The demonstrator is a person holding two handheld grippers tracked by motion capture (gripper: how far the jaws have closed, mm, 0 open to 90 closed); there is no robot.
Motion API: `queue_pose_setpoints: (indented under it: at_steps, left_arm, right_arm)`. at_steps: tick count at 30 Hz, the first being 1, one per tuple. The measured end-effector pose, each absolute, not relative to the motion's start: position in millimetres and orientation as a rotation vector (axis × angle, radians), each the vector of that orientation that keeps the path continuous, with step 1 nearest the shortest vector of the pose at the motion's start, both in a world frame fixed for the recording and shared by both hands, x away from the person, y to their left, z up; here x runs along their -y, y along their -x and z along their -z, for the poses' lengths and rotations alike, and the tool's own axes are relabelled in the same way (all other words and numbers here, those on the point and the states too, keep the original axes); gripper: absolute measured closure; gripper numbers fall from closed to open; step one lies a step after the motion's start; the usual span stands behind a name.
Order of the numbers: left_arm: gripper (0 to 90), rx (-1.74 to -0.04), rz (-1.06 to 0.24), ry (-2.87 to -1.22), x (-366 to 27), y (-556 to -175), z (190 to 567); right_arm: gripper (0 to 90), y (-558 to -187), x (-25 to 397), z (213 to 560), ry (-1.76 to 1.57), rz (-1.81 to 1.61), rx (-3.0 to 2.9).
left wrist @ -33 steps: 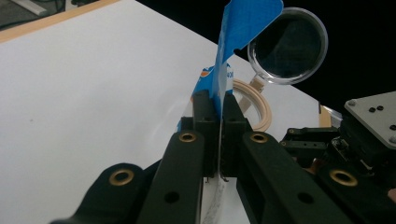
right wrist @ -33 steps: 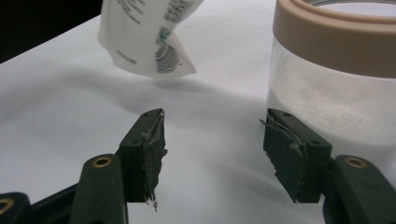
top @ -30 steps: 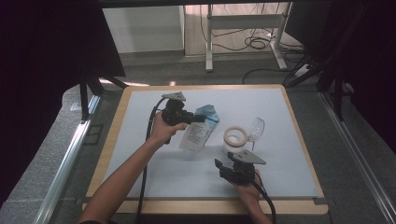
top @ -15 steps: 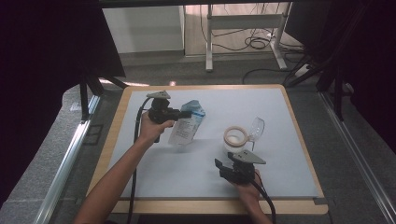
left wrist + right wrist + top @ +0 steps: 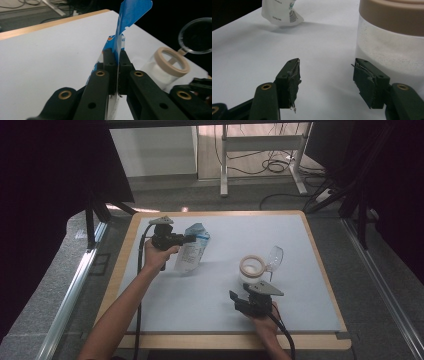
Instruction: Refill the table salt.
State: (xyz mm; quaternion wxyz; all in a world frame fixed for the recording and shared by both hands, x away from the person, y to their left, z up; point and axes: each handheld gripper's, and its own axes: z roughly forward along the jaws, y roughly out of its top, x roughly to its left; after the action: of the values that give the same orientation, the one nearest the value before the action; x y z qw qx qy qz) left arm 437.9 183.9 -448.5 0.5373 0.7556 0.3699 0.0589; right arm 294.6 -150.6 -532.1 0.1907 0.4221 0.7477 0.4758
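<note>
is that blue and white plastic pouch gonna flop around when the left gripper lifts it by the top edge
Probably. The blue and white plastic pouch looks like thin film, and the left gripper pinches only its flat top strip, so the body likely hangs and swings. Its lower part bulges, suggesting contents that weigh it down. The smooth film may slip if the grip loosens.

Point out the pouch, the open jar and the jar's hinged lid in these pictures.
pouch [image 5: 191, 254], high view, on its printed front.
jar [image 5: 252, 266], high view, on its tan rim.
lid [image 5: 274, 257], high view, on the clear dome.
</note>
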Motion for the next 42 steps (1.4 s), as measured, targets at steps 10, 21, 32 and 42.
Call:
queue_pose_setpoints:
  at_steps: [10,21,32,42]
  left_arm:
    - [88.5,-0.901,-0.23,-1.823,-197.4,-427.1,451.1]
    - [86.4,-0.917,-0.255,-1.785,-219.0,-410.3,458.8]
    - [82.9,-0.898,-0.257,-1.786,-214.2,-408.9,459.1]
    - [66.4,-0.891,-0.262,-1.799,-207.2,-410.3,460.4]
  right_arm:
    - [38.8,-294.9,150.8,532.1,-1.188,-1.337,-2.102]
    - [37.8,-295.4,151.5,531.9,-1.19,-1.333,-2.093]
    - [37.8,-295.3,153.1,530.2,-1.192,-1.336,-2.084]
    - [37.8,-295.6,154.0,529.7,-1.191,-1.335,-2.08]
